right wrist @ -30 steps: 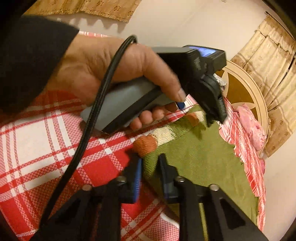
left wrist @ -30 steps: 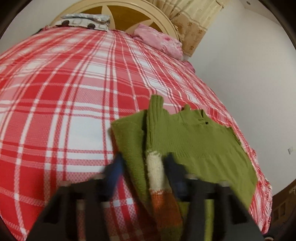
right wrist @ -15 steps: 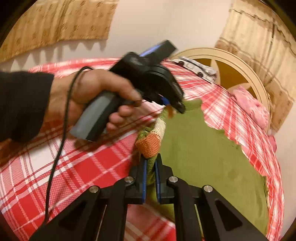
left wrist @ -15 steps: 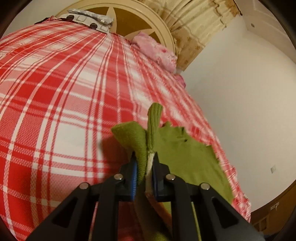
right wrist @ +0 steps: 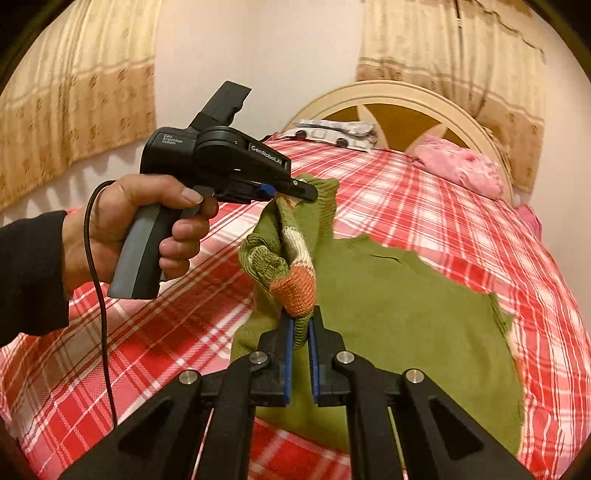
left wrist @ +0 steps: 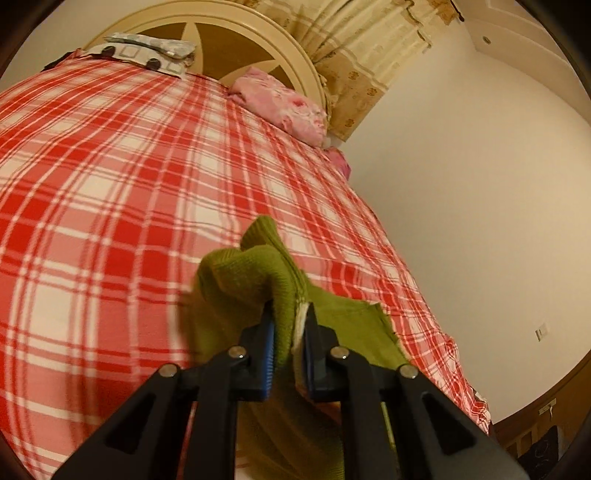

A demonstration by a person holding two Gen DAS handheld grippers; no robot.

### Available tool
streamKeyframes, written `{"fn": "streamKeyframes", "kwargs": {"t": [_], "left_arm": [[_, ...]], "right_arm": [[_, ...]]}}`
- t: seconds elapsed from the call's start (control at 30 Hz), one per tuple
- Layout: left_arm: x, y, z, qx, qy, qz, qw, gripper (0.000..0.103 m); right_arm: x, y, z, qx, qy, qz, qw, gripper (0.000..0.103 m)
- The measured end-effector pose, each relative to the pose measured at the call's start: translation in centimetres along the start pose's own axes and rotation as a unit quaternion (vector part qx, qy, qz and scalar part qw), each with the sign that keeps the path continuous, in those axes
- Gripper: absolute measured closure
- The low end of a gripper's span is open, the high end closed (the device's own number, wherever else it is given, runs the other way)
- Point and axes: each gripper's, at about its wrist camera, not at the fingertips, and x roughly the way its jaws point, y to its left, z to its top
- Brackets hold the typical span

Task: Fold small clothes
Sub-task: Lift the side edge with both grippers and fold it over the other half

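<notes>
A small green knit sweater (right wrist: 399, 314) lies on the red plaid bed (right wrist: 461, 221). Its left side, with a cream and orange striped sleeve (right wrist: 295, 273), is lifted off the bed between both grippers. My right gripper (right wrist: 300, 325) is shut on the sleeve's orange and green cuff end. My left gripper (left wrist: 289, 325) is shut on green knit and the sleeve's cream edge; in the right wrist view that left gripper (right wrist: 291, 190), held in a hand (right wrist: 147, 221), pinches the fabric higher up. The sweater's body (left wrist: 354, 325) trails to the right below.
A cream round headboard (left wrist: 229, 22) stands at the far end with a pink folded cloth (left wrist: 284, 107) and a patterned pillow (left wrist: 147, 55) before it. Curtains (right wrist: 74, 92) hang behind. A wall (left wrist: 480, 184) runs along the bed's right side. A black cable (right wrist: 99, 295) hangs from the left handle.
Both grippers closed on the sweater's sleeve side and lifted it off the bed. The right wrist rolled upright, and the fabric now bunches up between the two grippers.
</notes>
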Motion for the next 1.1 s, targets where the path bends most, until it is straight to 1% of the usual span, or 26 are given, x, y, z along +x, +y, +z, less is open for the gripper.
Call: {"fn": "streamKeyframes", "kwargs": {"t": [0.13, 0.33, 0.5, 0.63, 0.73, 0.97, 1.1], "left_arm": [[2.2, -2.6, 0.1, 0.006, 0.012, -0.003, 0.9999, 0.09], [5.5, -6.5, 0.0, 0.029, 0.029, -0.007, 0.9991, 0.09], [8.1, -9.5, -0.4, 0.046, 0.044, -0.018, 0.9978, 0.09], [10.4, -12.2, -0.8, 0.069, 0.058, -0.023, 0.9957, 0.09], [12.1, -14.0, -1.3, 0.086, 0.068, -0.022, 0.9937, 0.09], [15.9, -17.0, -3.0, 0.122, 0.101, -0.016, 0.9873, 0.09], [17.3, -18.4, -3.9, 0.144, 0.109, -0.015, 0.9834, 0.091]], "right_arm": [[-1.2, -3.1, -0.8, 0.036, -0.009, -0.005, 0.999, 0.097], [-2.4, -7.7, -2.2, 0.09, -0.013, -0.013, 0.996, 0.097], [-3.6, -10.5, -3.5, 0.121, -0.017, -0.022, 0.992, 0.097], [-4.6, -12.2, -4.8, 0.144, -0.014, -0.032, 0.989, 0.097], [-5.7, -13.8, -6.3, 0.173, -0.014, -0.036, 0.984, 0.097], [-6.2, -16.6, -9.4, 0.24, 0.005, -0.037, 0.97, 0.097], [-6.5, -17.5, -11.0, 0.264, 0.016, -0.04, 0.963, 0.097]]}}
